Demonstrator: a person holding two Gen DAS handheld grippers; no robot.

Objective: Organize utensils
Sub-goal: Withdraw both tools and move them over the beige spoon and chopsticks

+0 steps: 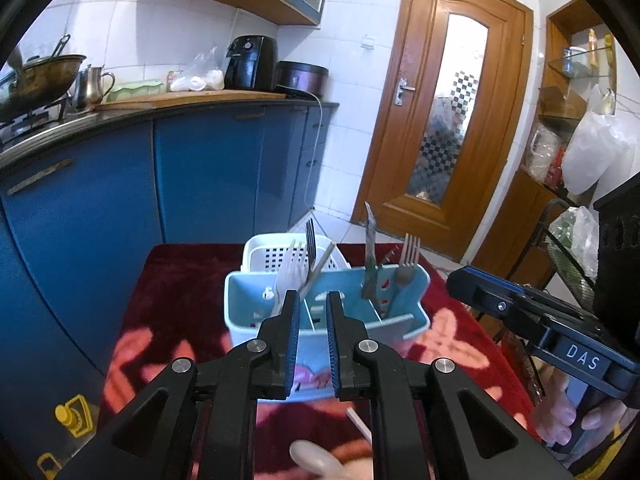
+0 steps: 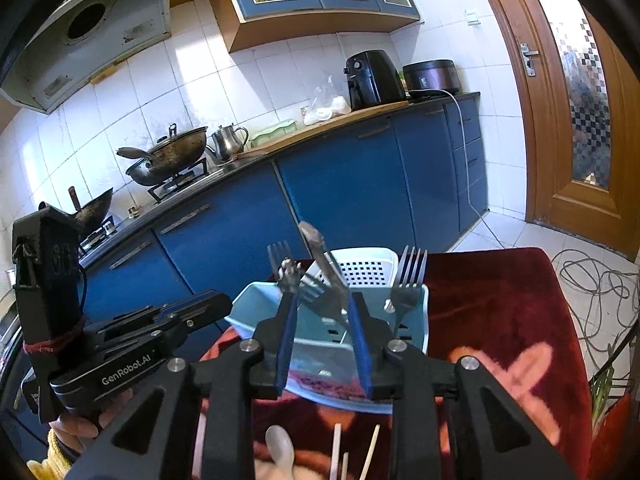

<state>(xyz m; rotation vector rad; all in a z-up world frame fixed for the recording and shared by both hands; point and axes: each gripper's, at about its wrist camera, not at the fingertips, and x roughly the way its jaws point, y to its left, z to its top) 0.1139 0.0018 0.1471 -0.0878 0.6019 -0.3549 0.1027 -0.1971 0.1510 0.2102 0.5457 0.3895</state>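
A light blue utensil caddy (image 1: 240,304) (image 2: 250,308) stands on a dark red flowered cloth (image 1: 180,280). Standing in it are a white plastic fork (image 1: 285,270), a metal fork (image 1: 311,240), a knife (image 1: 370,244) (image 2: 322,256) and another metal fork (image 1: 409,254) (image 2: 410,276). My left gripper (image 1: 313,304) hovers just in front of the caddy, open by a narrow gap with nothing between its pads. My right gripper (image 2: 323,308) is also in front of the caddy, open wider and empty. A white spoon (image 1: 312,456) (image 2: 280,446) and pale chopsticks (image 2: 336,450) lie on the cloth under the grippers.
A white perforated basket (image 1: 260,250) (image 2: 376,258) stands right behind the caddy. Blue kitchen cabinets (image 1: 208,176) run behind the table, and a wooden door (image 1: 452,120) is at the right. Cables (image 2: 600,292) lie on the floor. Each gripper shows at the other view's edge, the right gripper (image 1: 520,312), the left gripper (image 2: 160,328).
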